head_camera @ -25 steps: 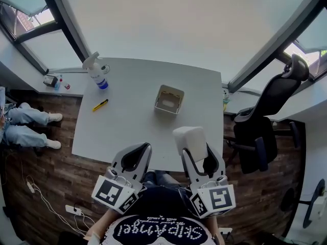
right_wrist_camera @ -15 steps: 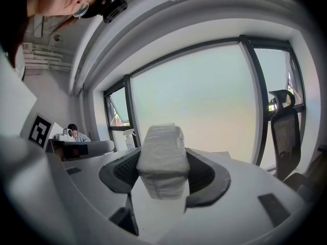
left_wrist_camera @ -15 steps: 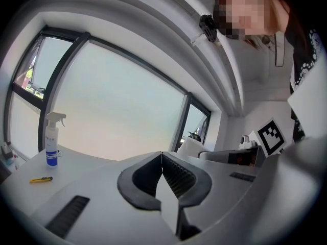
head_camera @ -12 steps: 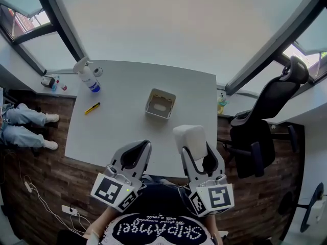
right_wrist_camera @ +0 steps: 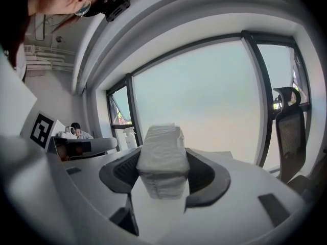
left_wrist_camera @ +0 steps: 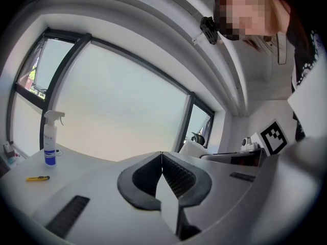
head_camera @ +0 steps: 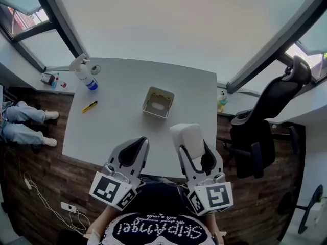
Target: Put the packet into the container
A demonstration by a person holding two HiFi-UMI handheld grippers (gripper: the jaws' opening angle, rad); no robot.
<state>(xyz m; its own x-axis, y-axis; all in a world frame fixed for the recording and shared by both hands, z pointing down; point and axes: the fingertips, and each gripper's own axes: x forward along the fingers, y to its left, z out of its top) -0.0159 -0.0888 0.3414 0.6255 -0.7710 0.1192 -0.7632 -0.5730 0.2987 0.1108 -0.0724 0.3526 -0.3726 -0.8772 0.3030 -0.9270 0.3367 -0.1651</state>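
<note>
Packet [head_camera: 187,135] first: it stands clenched between the jaws of my right gripper [head_camera: 193,147], just below the middle of the head view. I grip it low on its sides, so most of its white wrapped bulk rises above the pads. My reading is that this leaves the far end free to go down into an opening first.

The container [head_camera: 158,102] sits near the middle of the frame, up and to the left of the packet and well apart from it. It rests on the white table [head_camera: 117,131] with its open top facing up, which suits a drop from above. I cannot tell whether the pale patch inside it is a thing or just the floor.

My left gripper [head_camera: 134,148] is at lower centre-left, beside the right one over the near table edge. Its own view shows the jaws pressed together on nothing. I judge it is idle because one hand can do this job.

At upper left, a spray bottle [head_camera: 83,73] and a yellow pen-like thing [head_camera: 89,106] lie off my path to the container. The carry itself is not yet done.
</note>
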